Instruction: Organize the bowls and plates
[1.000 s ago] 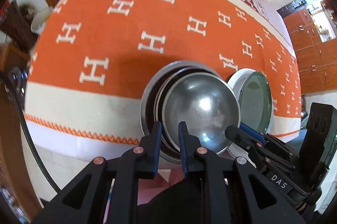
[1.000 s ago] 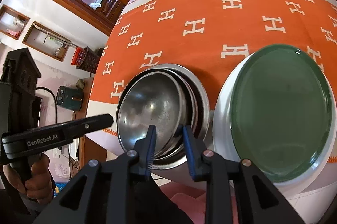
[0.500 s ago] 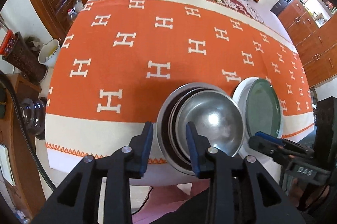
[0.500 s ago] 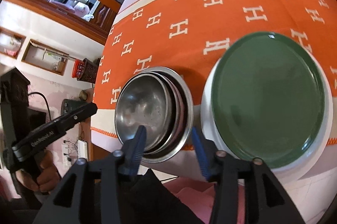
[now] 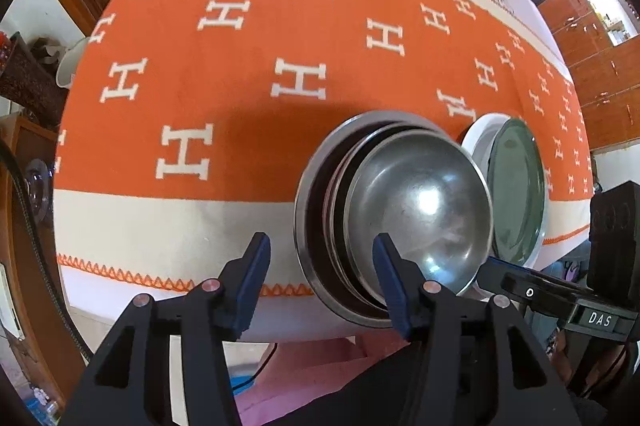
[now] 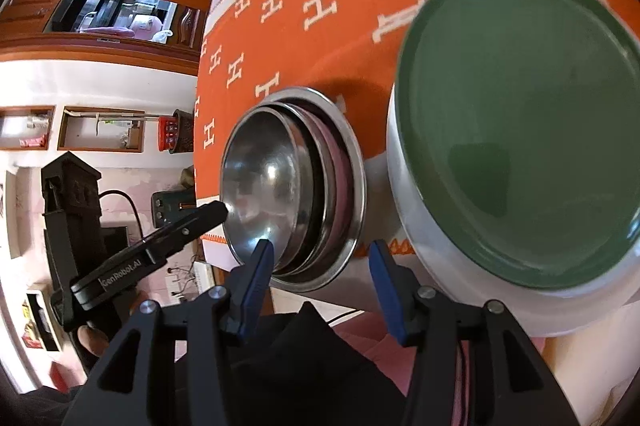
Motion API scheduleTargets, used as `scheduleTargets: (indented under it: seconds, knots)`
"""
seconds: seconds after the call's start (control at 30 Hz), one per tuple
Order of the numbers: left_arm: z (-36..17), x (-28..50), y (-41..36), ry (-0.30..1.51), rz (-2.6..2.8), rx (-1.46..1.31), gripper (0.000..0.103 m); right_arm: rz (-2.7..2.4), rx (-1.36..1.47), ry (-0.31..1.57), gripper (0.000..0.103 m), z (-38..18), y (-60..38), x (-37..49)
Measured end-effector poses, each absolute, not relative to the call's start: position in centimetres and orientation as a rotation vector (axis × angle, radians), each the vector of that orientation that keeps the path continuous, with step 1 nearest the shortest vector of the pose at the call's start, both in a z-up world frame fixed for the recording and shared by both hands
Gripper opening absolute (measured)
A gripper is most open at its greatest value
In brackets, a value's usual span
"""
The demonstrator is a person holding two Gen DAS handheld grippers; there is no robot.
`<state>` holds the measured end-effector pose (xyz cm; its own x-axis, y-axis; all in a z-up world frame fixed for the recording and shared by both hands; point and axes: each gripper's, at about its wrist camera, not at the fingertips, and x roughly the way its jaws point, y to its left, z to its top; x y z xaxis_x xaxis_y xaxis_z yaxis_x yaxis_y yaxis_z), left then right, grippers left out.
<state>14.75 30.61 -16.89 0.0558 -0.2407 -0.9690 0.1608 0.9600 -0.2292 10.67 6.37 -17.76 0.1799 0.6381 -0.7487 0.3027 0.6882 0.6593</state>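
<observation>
Left gripper [image 5: 320, 280] wide, empty. Right gripper [image 6: 320, 276] wide, empty. Nested steel bowls [image 5: 416, 209] at table [image 5: 160, 222] near edge; lower bowls mostly hidden. Green plate [image 6: 520, 121] cut off right.

Three nested steel bowls [image 5: 420, 201], one green plate [image 6: 520, 113], one white plate [image 6: 420, 226].

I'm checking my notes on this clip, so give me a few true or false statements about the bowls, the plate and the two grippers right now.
1. The steel bowls are nested in one stack. True.
2. The green plate lies on the far edge of the orange tablecloth. False: it sits on a white dish at the near edge, beside the bowls.
3. The left gripper is open. True.
4. The right gripper is clamped on the green plate. False: it is open and holds nothing.
</observation>
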Motion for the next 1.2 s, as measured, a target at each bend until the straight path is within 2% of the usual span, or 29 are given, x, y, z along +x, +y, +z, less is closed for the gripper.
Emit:
scheduleTargets:
  seconds: [0.57, 0.73, 1.2]
  knots:
    - [-20.5, 15.4, 30.2, 1.497, -0.35, -0.06, 0.051, 0.29, 1.003, 1.346, 0.052, -20.0, 6.4, 11.4]
    - [-20.9, 15.6, 29.1, 1.486, -0.397, -0.048, 0.045, 0.257, 0.968, 1.371, 0.043, -20.4, 6.4, 11.6]
    - [-20.9, 16.1, 28.8, 1.474, -0.399, -0.038, 0.045, 0.251, 0.963, 1.373, 0.041, -20.4, 6.2, 11.9]
